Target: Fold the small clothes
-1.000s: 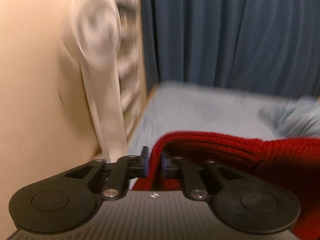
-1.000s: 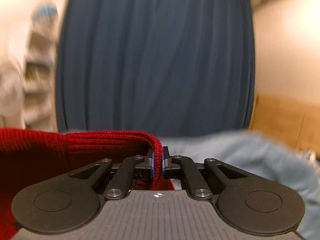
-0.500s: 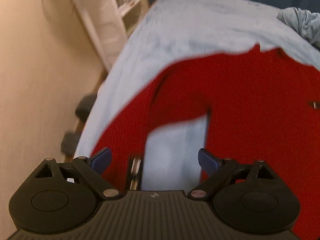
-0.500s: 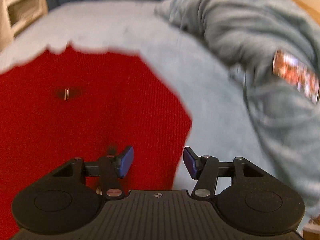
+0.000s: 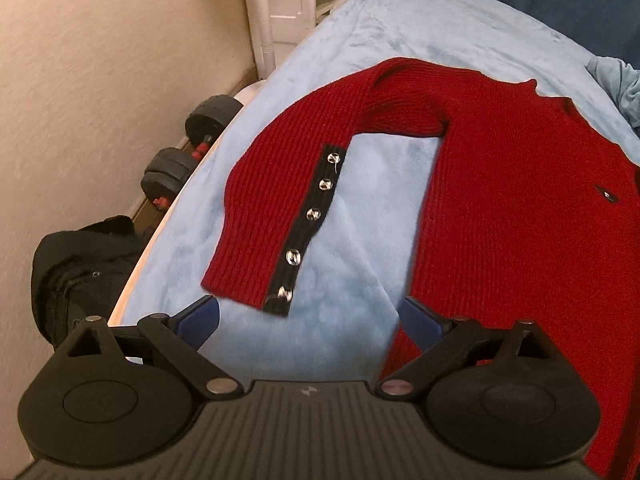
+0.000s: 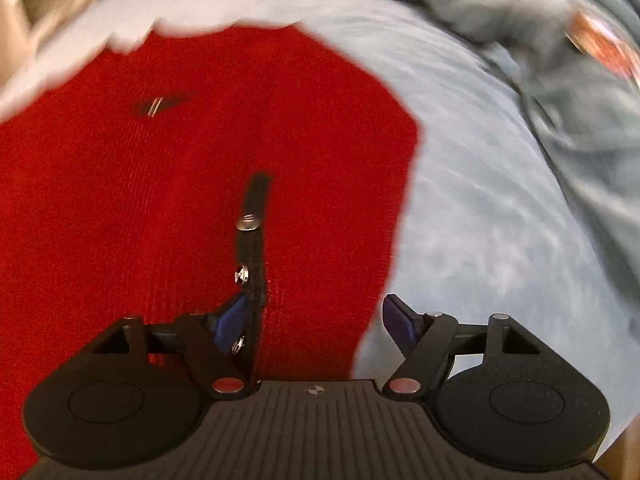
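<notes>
The left gripper (image 5: 310, 318) is hanging over the light blue plush blanket (image 5: 352, 344), its blue-padded fingers (image 5: 200, 320) standing wide apart w/ nothing between them, only bare blanket. Just beyond, at approx. 12 o'clock, the cuff of the red ribbed knit sweater (image 5: 520, 200) is lying flat; its sleeve (image 5: 280, 184) is bending back toward the body at 2 o'clock. A dark strip w/ silver snap buttons (image 5: 310, 232) is running along the sleeve edge. Farther off, at 10 o'clock, a black bag (image 5: 76, 272) and black dumbbells (image 5: 188, 152) are sitting on the floor beside the beige wall (image 5: 100, 60); at 12 o'clock a white shelf unit (image 5: 296, 4) is standing.

In the right wrist view, the right gripper (image 6: 316, 320) is opening, its jaws apart, not pressing anything. The sweater hem is lying under and between them, w/ a second dark snap strip (image 6: 254, 240) close to the left finger; touching or not, I cannot tell. Beyond, at 2 o'clock, a grey-blue crumpled garment (image 6: 560, 60) is lying, blurred.
</notes>
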`<action>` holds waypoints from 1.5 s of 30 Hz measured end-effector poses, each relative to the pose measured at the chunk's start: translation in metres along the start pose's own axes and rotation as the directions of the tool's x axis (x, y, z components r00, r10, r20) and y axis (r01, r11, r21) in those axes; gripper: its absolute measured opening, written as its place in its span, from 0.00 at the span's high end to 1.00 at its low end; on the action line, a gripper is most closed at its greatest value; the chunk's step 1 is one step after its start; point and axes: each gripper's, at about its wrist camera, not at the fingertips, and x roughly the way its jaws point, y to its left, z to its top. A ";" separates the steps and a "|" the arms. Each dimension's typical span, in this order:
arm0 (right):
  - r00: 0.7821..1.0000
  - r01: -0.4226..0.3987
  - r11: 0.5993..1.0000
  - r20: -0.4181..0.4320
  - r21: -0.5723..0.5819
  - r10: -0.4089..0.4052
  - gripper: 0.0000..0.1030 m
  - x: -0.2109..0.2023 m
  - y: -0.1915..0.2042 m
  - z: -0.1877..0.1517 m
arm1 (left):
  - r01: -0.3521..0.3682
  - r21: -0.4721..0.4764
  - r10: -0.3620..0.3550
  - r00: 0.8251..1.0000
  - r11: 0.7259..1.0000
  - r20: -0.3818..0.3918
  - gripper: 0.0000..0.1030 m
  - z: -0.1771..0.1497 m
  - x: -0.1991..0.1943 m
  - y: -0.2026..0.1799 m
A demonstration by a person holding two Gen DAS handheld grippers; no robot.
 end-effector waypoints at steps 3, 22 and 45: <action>0.999 -0.051 0.982 0.006 0.183 0.051 0.30 -0.019 -0.045 -0.010 | 0.019 -0.003 -0.020 1.000 1.000 -0.014 0.04 -0.005 -0.002 -0.005; 0.994 -0.039 0.999 -0.099 0.000 0.039 0.91 -0.073 -0.029 -0.078 | 0.031 0.047 -0.035 0.997 0.998 0.074 0.03 -0.024 -0.048 -0.026; 0.985 -0.162 0.984 0.078 0.076 0.156 0.31 -0.147 0.076 -0.059 | -0.013 0.210 0.015 1.000 0.978 -0.006 0.00 0.028 0.057 0.020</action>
